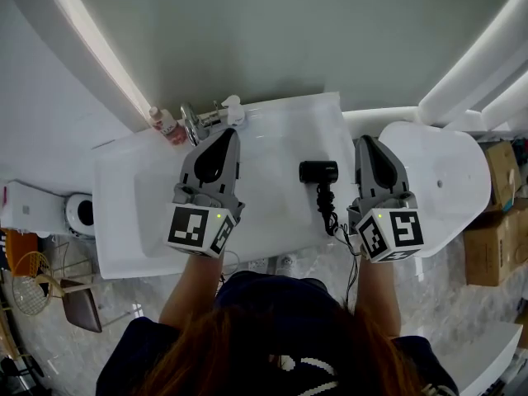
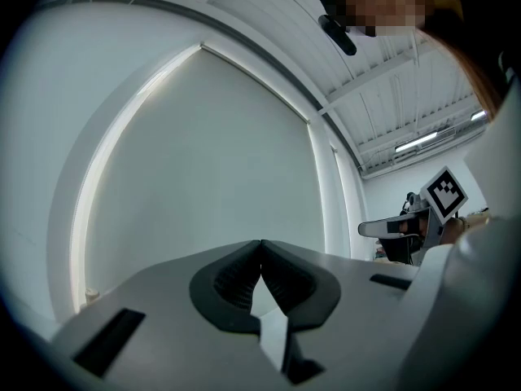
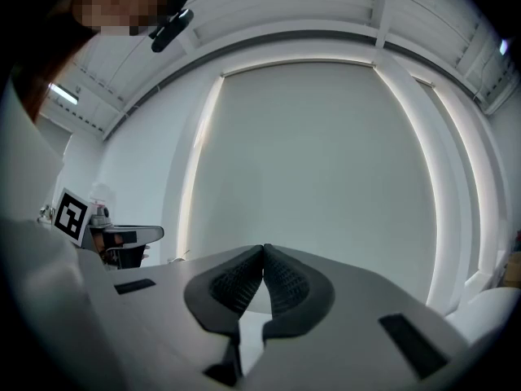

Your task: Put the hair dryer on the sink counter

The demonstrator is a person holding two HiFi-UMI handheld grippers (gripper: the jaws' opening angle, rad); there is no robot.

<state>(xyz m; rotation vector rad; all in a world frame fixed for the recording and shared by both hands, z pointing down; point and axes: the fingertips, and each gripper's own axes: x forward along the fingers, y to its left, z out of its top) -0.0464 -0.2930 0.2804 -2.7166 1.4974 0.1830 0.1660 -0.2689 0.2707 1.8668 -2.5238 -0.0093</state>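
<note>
Reddish hair [image 1: 247, 349] of the person fills the bottom of the head view. Beyond it, the left hand-held gripper [image 1: 226, 132] and the right hand-held gripper [image 1: 364, 140] each have their jaws pressed together on nothing. The black hair dryer [image 1: 319, 172] lies on the white desk [image 1: 280, 130] between them, nearer the right one, its cord [image 1: 330, 217] running to the front edge.

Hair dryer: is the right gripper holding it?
No, the hair dryer lies on the counter beside the shut, empty right gripper.
</note>
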